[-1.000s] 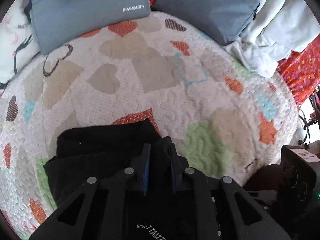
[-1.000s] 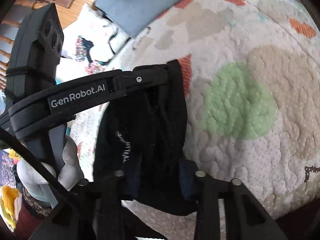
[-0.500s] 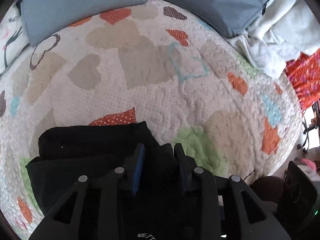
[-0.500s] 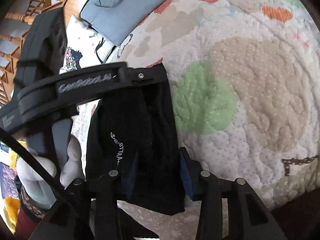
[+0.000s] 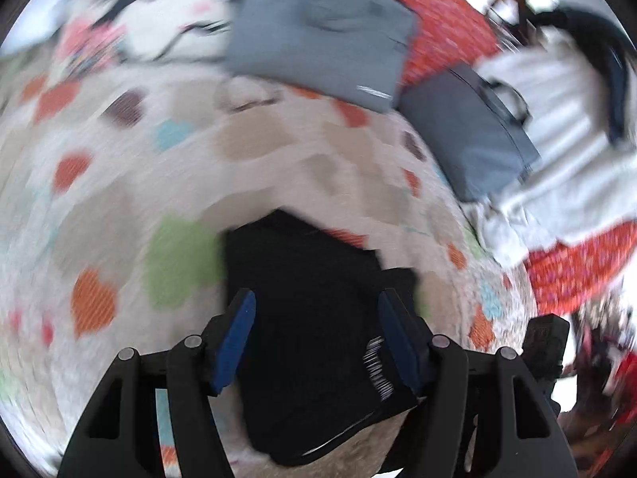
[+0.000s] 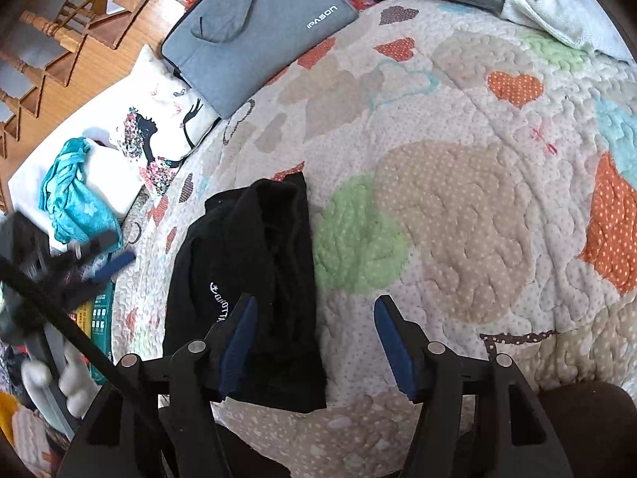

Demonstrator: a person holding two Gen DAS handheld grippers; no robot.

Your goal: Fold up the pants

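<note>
Both tools just let go. Left tool (image 5: 314, 338) jaws wide, right tool (image 6: 312, 340) jaws wide, nothing pinched. Black pants (image 6: 254, 279) lie folded small on heart quilt (image 6: 458, 199). Fold looks done.

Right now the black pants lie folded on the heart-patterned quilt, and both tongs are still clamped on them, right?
Not quite. The black pants do lie folded on the heart-patterned quilt, but both tongs have just been opening: the right tongs and left tongs stand apart, gripping nothing, as both wrist views show.
</note>
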